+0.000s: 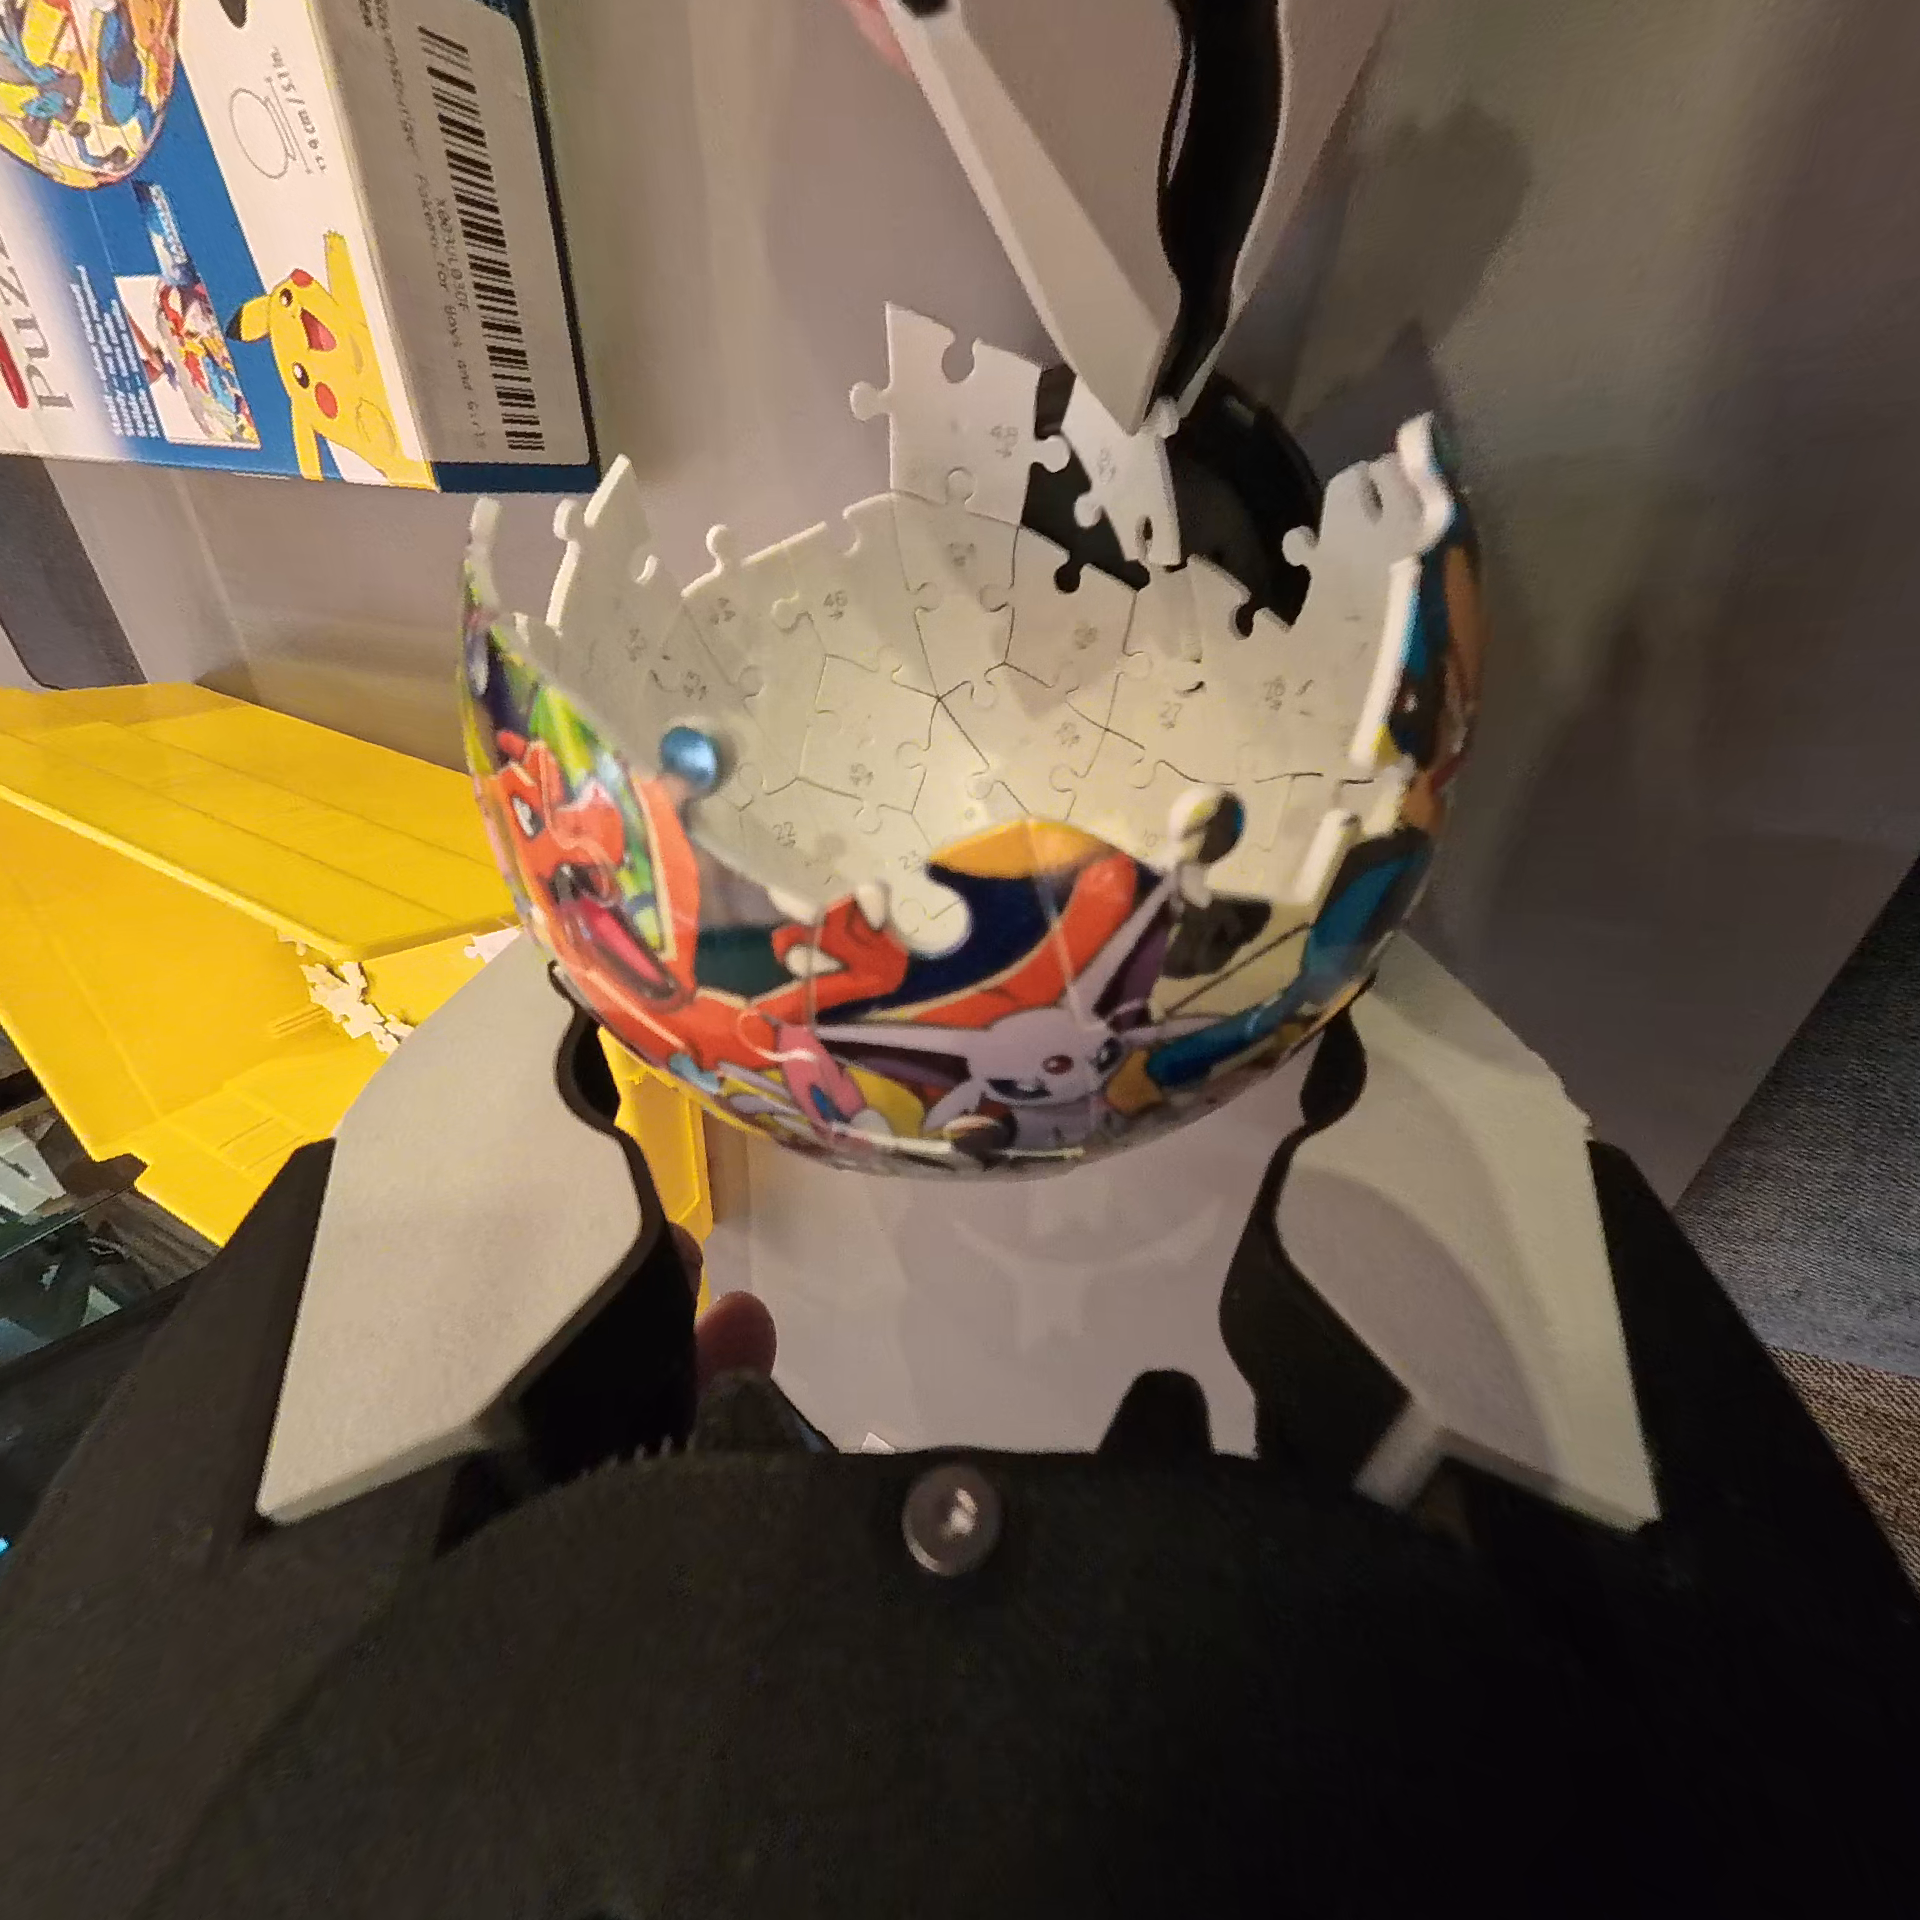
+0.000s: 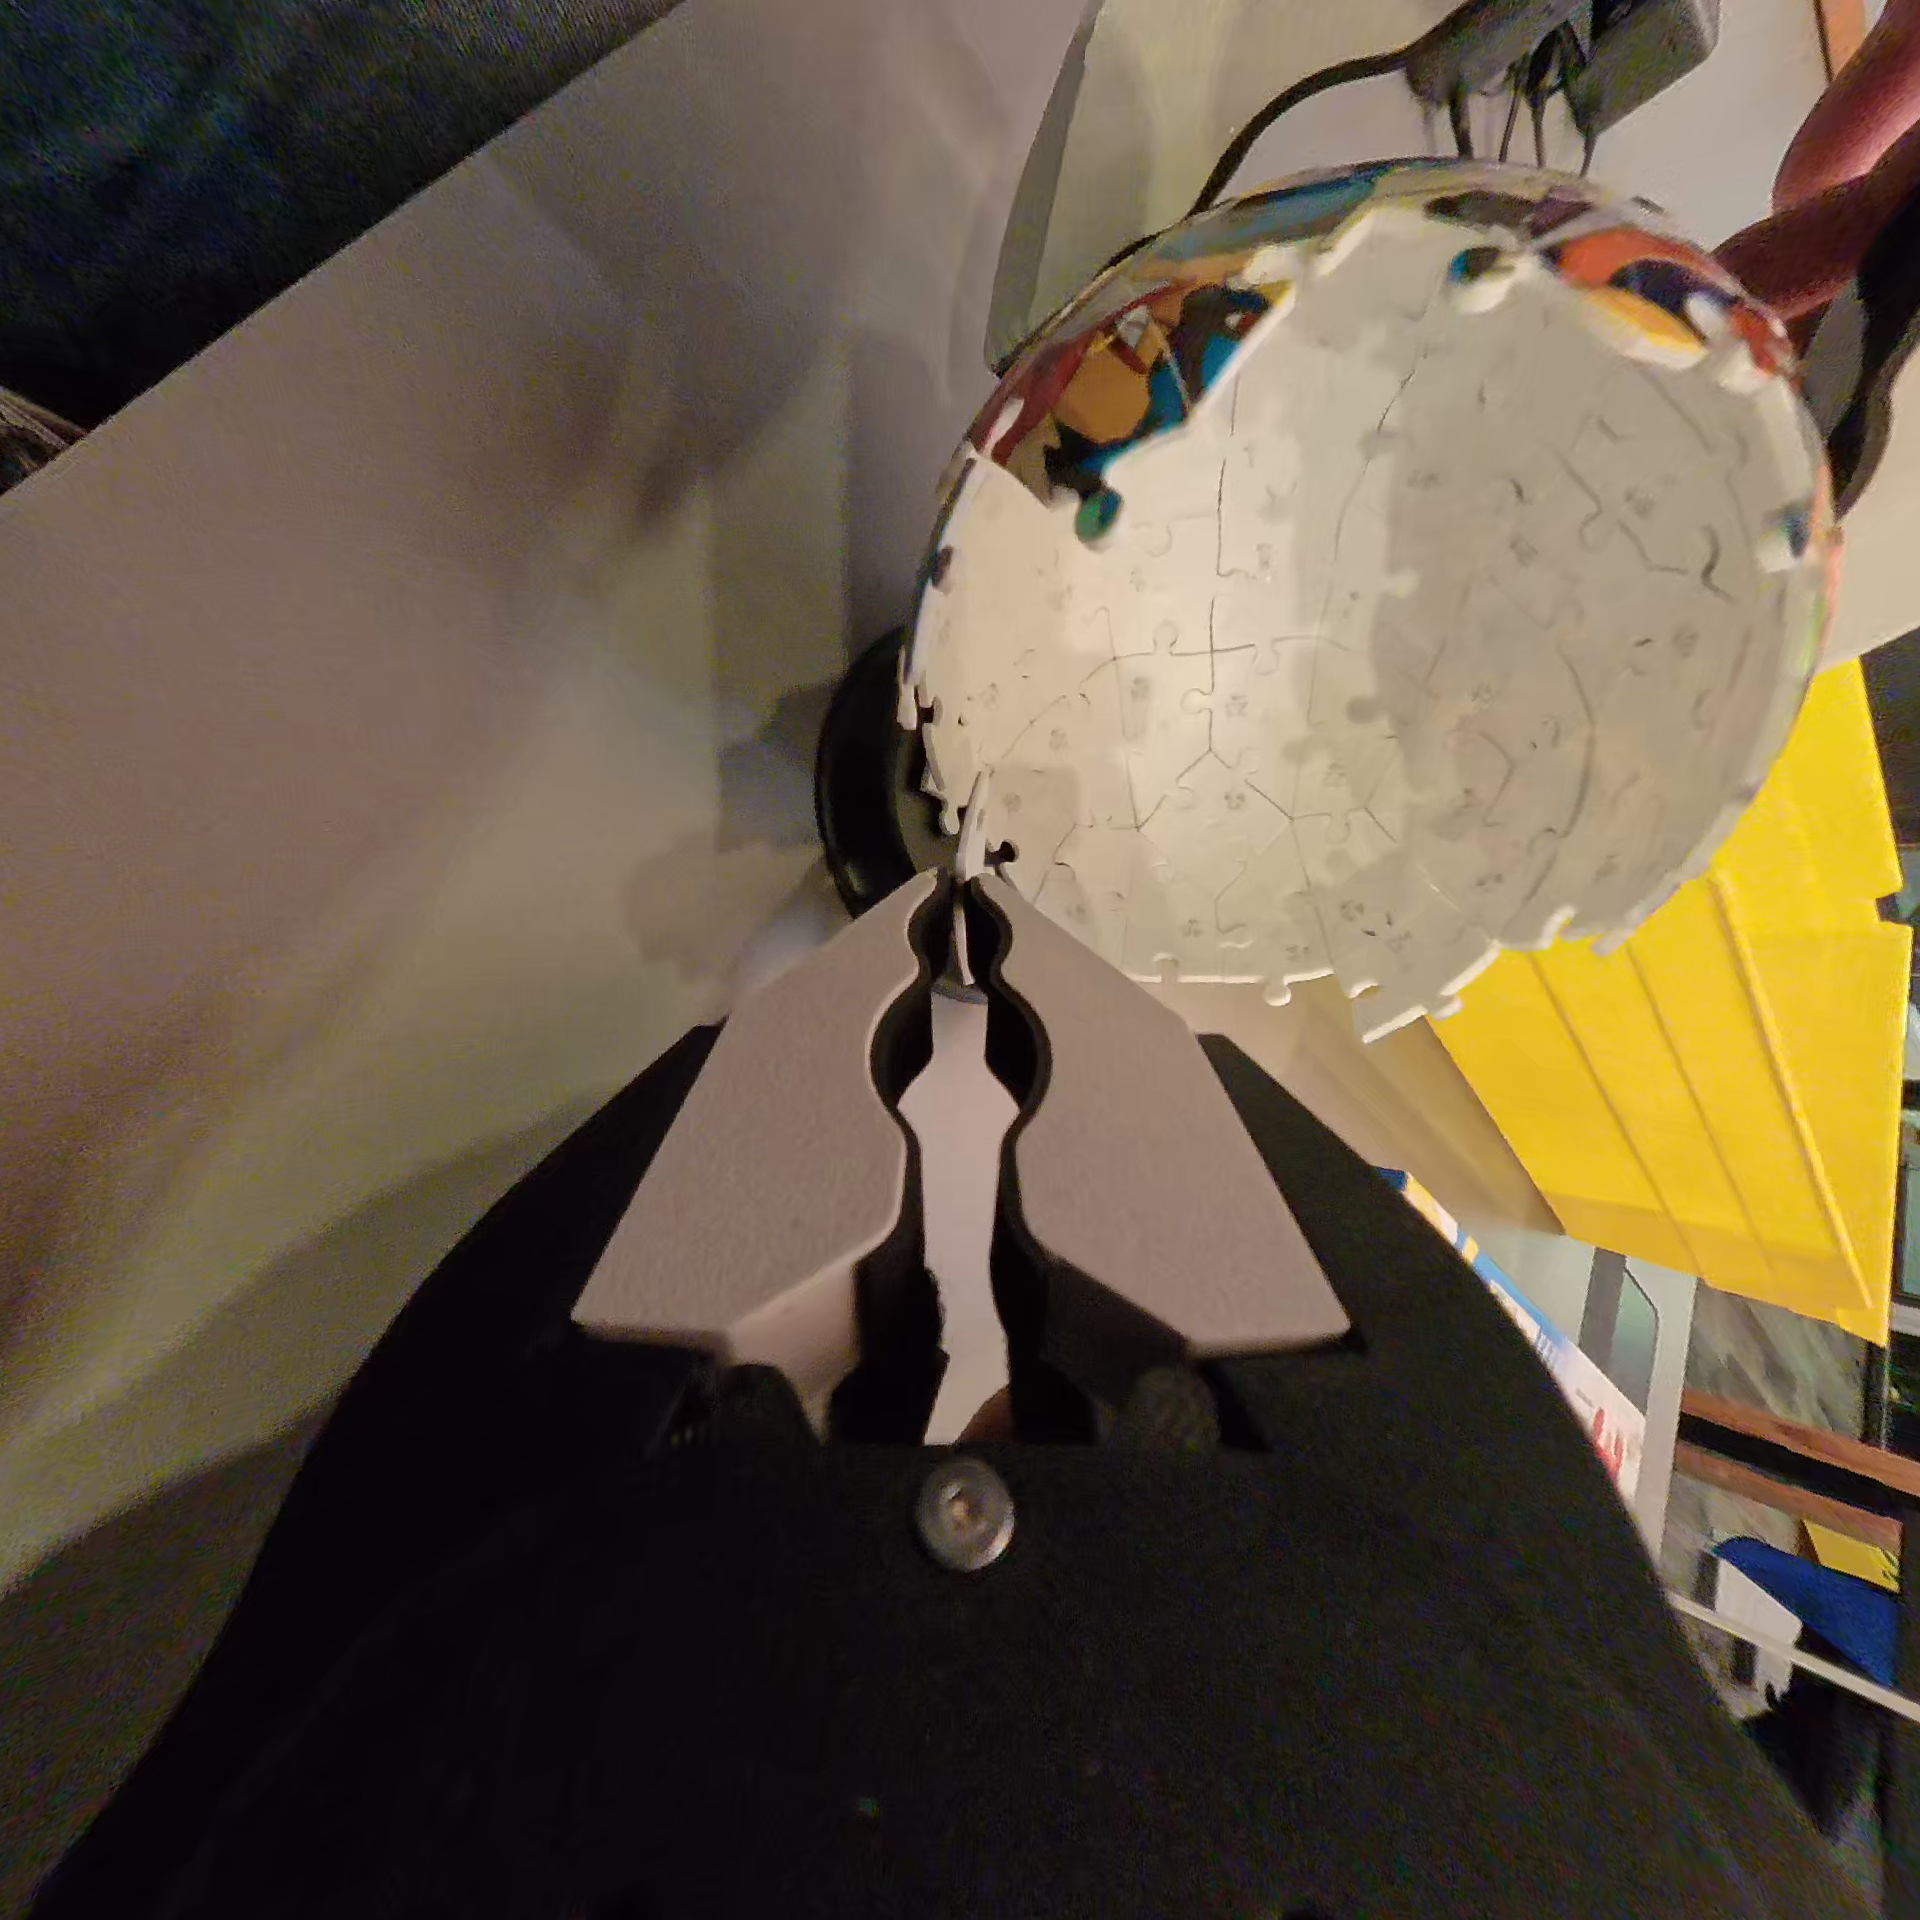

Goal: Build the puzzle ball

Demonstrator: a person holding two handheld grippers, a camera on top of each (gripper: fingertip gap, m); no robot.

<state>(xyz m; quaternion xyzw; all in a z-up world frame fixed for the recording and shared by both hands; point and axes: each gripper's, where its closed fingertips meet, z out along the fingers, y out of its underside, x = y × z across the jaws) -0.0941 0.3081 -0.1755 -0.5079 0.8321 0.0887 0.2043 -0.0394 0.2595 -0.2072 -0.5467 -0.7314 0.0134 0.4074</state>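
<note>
In the left wrist view, my left claw (image 1: 961, 1049) grips the half-built puzzle ball (image 1: 966, 831) at frame centre, one finger on each side of the colourful shell. The puzzle box (image 1: 260, 229) sits upper left, a yellow bin (image 1: 208, 904) at left.

In the right wrist view, my right claw (image 2: 961, 894) pinches a white puzzle piece (image 2: 971, 842) against the ball's lower-left rim; the white counter (image 2: 416, 623) fills the left.
</note>
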